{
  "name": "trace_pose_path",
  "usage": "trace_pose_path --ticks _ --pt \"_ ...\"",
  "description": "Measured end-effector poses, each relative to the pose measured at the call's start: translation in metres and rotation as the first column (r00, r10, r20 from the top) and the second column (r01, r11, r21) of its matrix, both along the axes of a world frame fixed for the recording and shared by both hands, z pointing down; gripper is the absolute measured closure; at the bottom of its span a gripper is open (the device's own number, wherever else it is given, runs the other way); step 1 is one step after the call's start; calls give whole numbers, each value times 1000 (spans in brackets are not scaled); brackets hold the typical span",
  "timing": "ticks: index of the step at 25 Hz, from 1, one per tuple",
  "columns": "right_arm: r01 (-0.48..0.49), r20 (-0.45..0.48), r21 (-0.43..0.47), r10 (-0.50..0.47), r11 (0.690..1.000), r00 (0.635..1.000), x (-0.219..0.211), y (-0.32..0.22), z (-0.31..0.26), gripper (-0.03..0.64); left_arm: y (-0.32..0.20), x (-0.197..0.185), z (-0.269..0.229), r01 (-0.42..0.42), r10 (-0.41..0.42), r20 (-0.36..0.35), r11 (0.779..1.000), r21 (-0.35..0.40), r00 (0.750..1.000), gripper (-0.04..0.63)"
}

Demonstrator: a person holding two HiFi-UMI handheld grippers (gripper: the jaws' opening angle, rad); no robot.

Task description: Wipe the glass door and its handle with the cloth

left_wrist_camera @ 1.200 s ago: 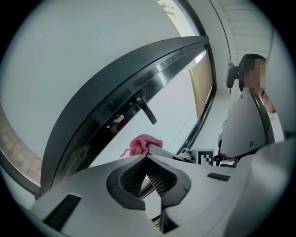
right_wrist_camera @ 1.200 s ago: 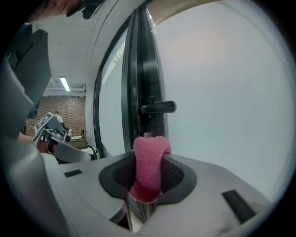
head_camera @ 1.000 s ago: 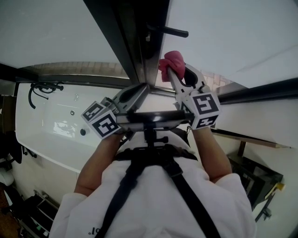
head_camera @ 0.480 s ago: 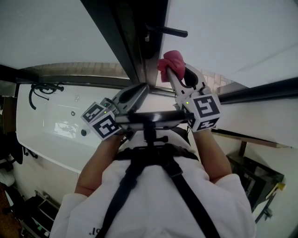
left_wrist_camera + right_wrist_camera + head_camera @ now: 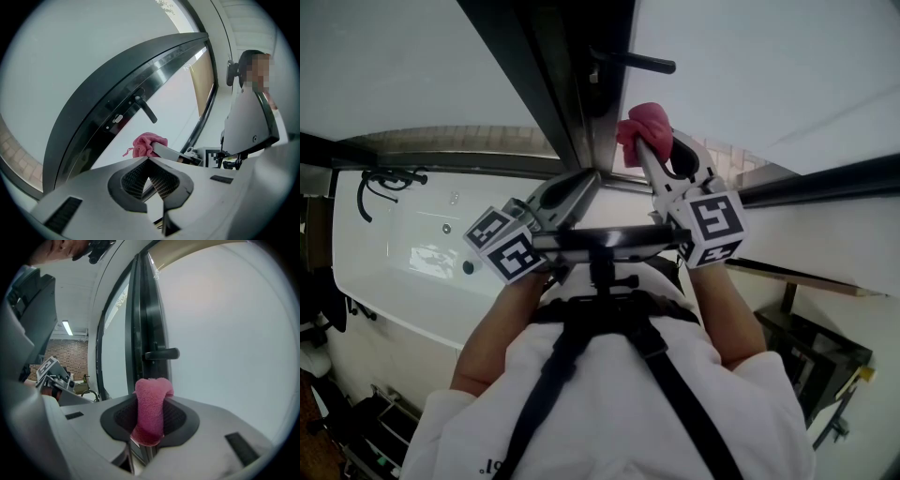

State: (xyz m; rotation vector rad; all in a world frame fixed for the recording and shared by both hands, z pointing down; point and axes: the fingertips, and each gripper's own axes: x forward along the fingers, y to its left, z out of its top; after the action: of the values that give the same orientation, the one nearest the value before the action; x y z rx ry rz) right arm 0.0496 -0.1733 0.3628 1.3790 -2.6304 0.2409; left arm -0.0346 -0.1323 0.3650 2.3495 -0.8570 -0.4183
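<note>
Right gripper view: right hand-held gripper [image 5: 151, 400] clamps cloth [image 5: 150, 416].

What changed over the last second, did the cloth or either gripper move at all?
Nothing visibly moved, and nothing was taken hold of or let go. The right gripper still has its fingers shut on the pink cloth, held up near the door handle of the glass door. The left gripper stays shut and empty beside it.

A pink terry cloth [image 5: 644, 124] sits between the jaws of the right gripper [image 5: 645, 141]. A black lever handle [image 5: 635, 63] is at the cloth's 12 o'clock and the left gripper [image 5: 592, 175] at its 8 o'clock.
</note>
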Motion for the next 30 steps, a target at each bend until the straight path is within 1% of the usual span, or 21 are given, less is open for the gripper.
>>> trace_pose_path --ticks 10,16,23,30 --pt "-3 -2 -1 3 1000 1000 2 0 0 512 0 5 -1 -20 20 0 1000 -1 1000 603" --pt "-1 -5 -6 1 1000 1000 3 0 2 512 -1 6 -4 -24 24 -33 1000 -5 999 603" --pt "3 -5 -11 -3 1000 1000 2 -1 3 512 -2 6 -4 -25 25 -37 1000 -9 999 603" --pt "10 21 -18 -9 1000 1000 1 0 3 511 -1 4 -4 -18 18 -39 1000 -8 999 603"
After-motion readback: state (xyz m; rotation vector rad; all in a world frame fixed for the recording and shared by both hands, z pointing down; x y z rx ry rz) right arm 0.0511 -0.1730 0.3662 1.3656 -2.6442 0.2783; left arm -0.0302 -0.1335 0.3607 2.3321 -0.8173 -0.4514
